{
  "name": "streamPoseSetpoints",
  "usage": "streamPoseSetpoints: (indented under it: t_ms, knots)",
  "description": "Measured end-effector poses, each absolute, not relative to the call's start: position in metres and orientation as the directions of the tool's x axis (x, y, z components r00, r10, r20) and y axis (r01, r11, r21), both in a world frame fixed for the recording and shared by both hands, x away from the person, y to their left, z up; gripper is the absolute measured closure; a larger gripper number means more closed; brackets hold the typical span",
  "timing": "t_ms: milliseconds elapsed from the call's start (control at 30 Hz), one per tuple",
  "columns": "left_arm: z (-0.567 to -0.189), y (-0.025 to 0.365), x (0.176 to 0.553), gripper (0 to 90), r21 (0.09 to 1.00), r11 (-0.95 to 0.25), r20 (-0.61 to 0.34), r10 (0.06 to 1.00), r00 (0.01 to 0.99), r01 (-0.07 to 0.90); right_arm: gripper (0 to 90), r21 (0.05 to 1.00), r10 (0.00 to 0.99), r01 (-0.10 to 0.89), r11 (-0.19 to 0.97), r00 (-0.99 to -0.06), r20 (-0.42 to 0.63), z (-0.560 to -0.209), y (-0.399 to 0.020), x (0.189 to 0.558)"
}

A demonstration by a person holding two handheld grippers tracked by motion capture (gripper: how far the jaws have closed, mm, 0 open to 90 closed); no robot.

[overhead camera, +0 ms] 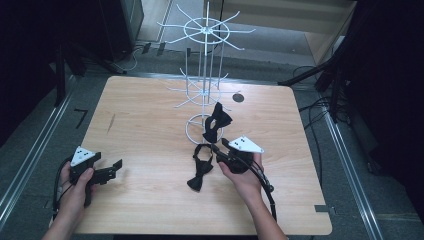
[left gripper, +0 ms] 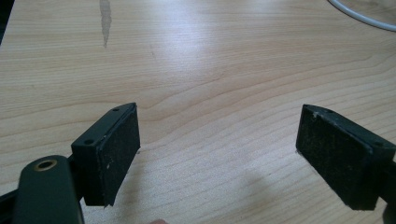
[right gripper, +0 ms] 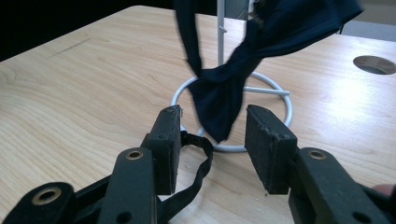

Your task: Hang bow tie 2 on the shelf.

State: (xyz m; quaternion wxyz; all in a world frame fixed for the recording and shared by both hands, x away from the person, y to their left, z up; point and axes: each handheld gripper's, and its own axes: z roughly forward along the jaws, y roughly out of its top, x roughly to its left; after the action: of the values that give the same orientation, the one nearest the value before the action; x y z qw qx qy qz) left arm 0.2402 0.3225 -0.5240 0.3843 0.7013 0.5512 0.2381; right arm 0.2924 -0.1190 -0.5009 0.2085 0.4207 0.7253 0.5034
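the right gripper (right gripper: 212, 140) has its jaws half open, nothing pinched. the hanging bow tie (right gripper: 224, 100) dangles off the white rack (right gripper: 280, 100) just ahead between them; a second bow tie's strap (right gripper: 198, 172) lies beneath. better to close squarely on one tie only. the left gripper (left gripper: 217, 154) waits wide open, empty.

We read the counter (overhead camera: 150, 125) as pale wood-grain laminate — smooth, with a soft sheen and one dull grey streak. The rack (overhead camera: 206, 75) looks like thin wire coated glossy white. Both bow ties, the hanging one (overhead camera: 216, 125) and the lying one (overhead camera: 201, 172), are black cloth, matt and limp. Left gripper (left gripper: 217, 154) and right gripper (right gripper: 212, 149): matt black plastic jaws, faced with rough, speckled dark pads — brass-coloured rivets at the joints.
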Motion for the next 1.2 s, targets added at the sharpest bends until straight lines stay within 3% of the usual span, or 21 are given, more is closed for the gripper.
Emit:
streamPoseSetpoints:
  t_ms: [1200]
  knots:
    - [-0.524, 0.323, 0.241, 14.3, 0.800, -0.096, -0.094, 0.955, 0.281, 0.592, 61.2, 0.812, 0.832, 0.532, 0.240, -0.544, 0.110, -0.531, -0.101, 0.298]
